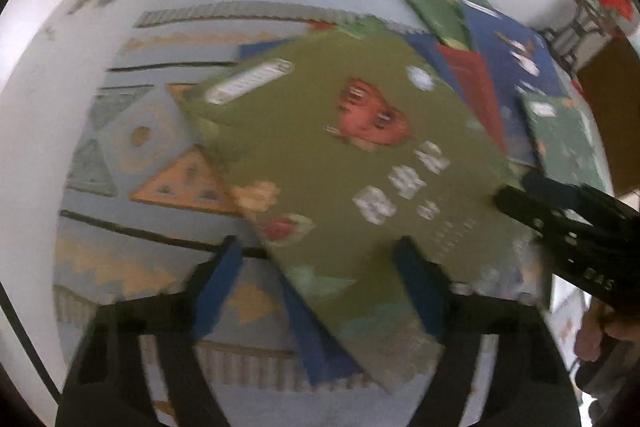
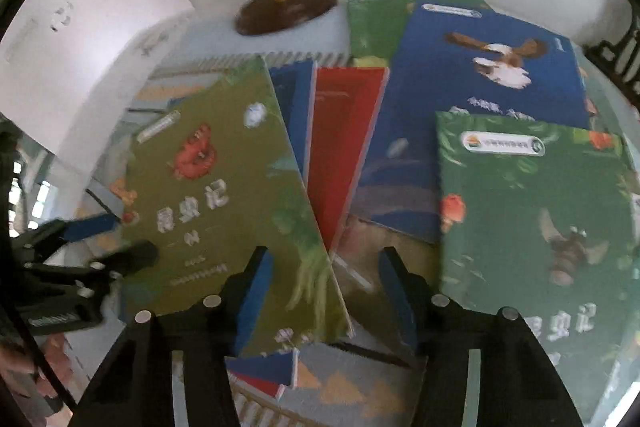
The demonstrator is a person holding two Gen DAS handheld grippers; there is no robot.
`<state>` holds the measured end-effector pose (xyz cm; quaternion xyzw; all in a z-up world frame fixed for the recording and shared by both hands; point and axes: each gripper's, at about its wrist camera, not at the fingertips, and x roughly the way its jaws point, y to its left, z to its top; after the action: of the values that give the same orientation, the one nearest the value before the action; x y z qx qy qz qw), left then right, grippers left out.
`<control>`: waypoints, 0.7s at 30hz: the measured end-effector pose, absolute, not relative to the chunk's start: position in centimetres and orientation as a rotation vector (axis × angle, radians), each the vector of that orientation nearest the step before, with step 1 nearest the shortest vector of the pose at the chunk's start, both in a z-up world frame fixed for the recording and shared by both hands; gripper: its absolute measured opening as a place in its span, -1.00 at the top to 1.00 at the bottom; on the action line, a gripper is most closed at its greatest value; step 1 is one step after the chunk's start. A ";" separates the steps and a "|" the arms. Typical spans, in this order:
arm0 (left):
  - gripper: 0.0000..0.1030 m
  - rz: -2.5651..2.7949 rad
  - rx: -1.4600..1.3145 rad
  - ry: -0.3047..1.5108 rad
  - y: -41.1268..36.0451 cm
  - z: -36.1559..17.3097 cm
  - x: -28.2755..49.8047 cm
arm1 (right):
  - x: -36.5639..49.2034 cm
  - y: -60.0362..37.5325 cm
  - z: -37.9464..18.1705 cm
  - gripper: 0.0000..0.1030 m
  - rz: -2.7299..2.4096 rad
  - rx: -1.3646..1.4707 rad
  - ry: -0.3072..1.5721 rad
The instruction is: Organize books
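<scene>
An olive-green book with a red crab on its cover lies tilted on top of a spread of books on a patterned cloth; it also shows in the right wrist view. My left gripper is open, its blue-padded fingers on either side of the book's near corner. My right gripper is open over the book's right edge; in the left wrist view its black fingers touch the book's right edge. Blue, red and dark green books lie to the right.
A globe on a brown base stands at the back of the table. A white sheet with print leans at the back left. The patterned cloth covers the table. Another green book lies behind the blue one.
</scene>
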<state>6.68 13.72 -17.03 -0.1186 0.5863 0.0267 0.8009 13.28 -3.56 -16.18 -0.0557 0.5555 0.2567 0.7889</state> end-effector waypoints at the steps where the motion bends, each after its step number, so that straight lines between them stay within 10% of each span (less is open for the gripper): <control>1: -0.30 0.060 -0.230 1.262 13.2 -17.0 6.6 | 13.1 -3.6 -16.2 0.16 0.567 -0.113 1.209; 21: -0.48 0.018 -0.153 1.333 11.0 -16.4 0.9 | 4.7 -9.0 -17.0 0.41 0.619 0.046 1.324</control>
<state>0.94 11.00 -16.43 -0.0710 0.6175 0.0083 0.7834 4.74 -8.98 -17.04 0.0210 0.6047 0.2825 0.7444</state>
